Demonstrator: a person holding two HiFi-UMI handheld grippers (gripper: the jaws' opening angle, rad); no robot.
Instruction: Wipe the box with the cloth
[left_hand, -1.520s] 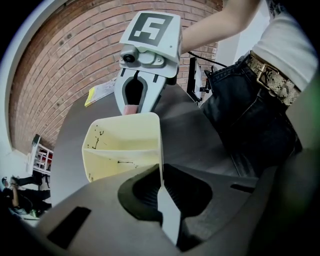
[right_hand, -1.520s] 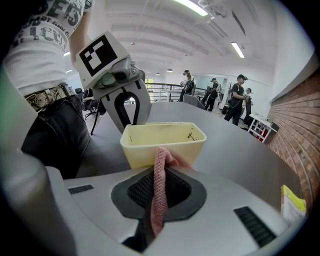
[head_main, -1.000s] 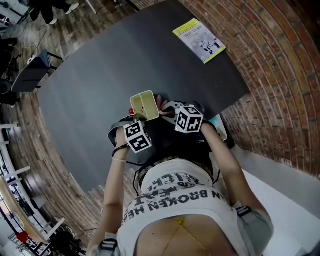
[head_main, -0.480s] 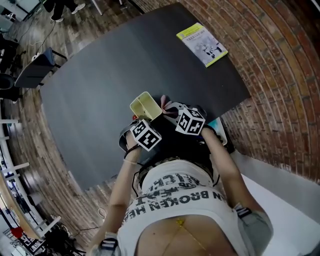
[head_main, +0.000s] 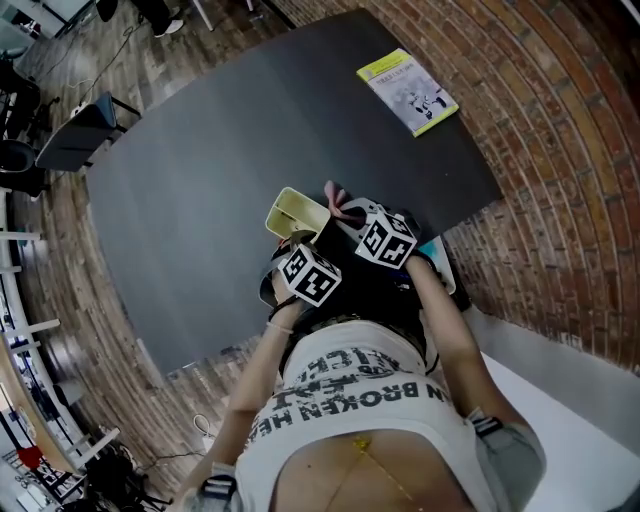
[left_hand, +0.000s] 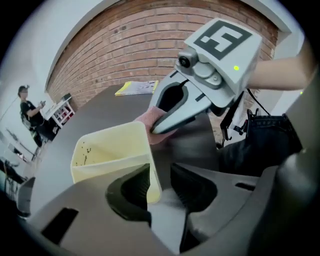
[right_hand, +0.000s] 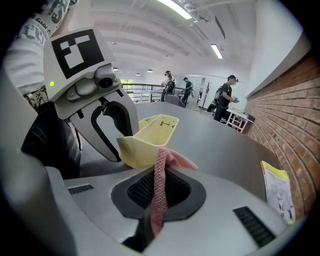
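**A:** What does your left gripper view show that the head view doesn't?

**B:** In the head view your left gripper (head_main: 296, 243) lies over the near end of the box (head_main: 297, 212), and its marker cube covers the jaws. The left gripper view shows those jaws opening. The near wall of the box stands between them, with one jaw inside the box and the other outside, clear of the wall. Nothing is pinched.

**A:** And the right one?

**B:** Your right gripper (right_hand: 159, 192) has its jaws together on the cloth (right_hand: 161, 172). The pink strip climbs out from between them and flops over just in front of the box's near corner. Only the right gripper view shows that clamp. The left gripper view shows the tips of the right jaws and a fold of cloth at the rim of the box, at the corner farthest from your left jaws. I can't tell whether the cloth touches the rim.

**A:** Where is the box itself?

**B:** It stands open side up on the bench (head_main: 200, 170), directly ahead of both pairs of jaws. Both gripper views show dark specks on its inner floor, which the head view doesn't show.

**A:** Anything else?

**B:** The head view shows a booklet (head_main: 408, 87) well beyond the box, near the bench's far corner. In the right gripper view, people (right_hand: 227, 95) stand far behind the box.
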